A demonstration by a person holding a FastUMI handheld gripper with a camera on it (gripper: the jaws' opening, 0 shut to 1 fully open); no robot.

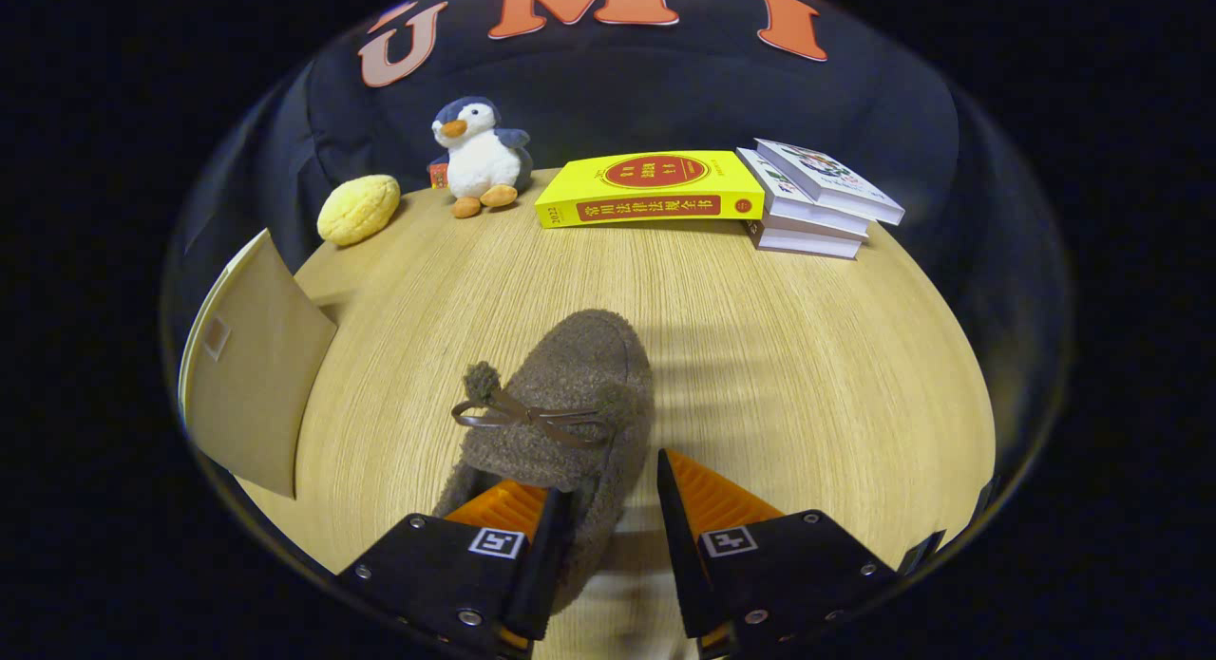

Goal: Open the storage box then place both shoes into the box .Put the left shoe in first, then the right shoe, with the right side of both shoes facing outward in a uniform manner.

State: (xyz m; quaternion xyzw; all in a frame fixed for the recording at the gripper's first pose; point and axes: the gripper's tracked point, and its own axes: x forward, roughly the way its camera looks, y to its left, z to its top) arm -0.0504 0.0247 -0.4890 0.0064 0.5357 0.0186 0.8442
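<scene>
Straddling the shoe (560, 404) heel, my tongs (613, 508) part-open, gripping nothing; next, close and carry it to the box (252, 375).

Illumination is even and fairly bright over the counter (760, 356), falling off to dim toward the dark cloth wall behind; light arrives from above, casting faint banded shadows on the wood just right of the shoe (560, 404) and a soft shadow beneath it; no strong glare, only a mild sheen on the yellow book (655, 190); fisheye distortion bows the counter edge; focus is sharp centrally, softening and smearing at the rim.
</scene>
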